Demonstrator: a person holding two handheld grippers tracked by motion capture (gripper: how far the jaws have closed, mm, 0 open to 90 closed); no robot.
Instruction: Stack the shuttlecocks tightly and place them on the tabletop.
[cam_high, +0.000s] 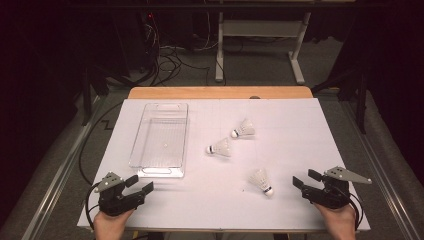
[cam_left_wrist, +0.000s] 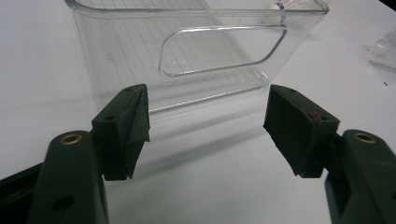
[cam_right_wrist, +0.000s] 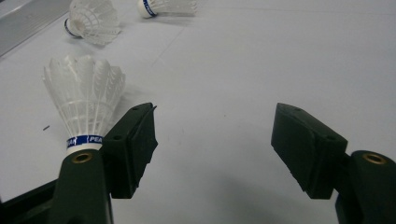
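Note:
Three white shuttlecocks lie on the white table: one near my right gripper, one in the middle, one farther back. A clear plastic bin stands left of them, nothing inside it. My left gripper rests open at the front left, just short of the bin's near wall. My right gripper rests open at the front right, its jaws wide apart. In the right gripper view the nearest shuttlecock lies just left of the left jaw, outside the gap; the two others lie beyond.
The white sheet covers a wooden table whose far edge shows. Beyond it are a white desk frame and cables on the floor. Bare sheet lies between the two grippers.

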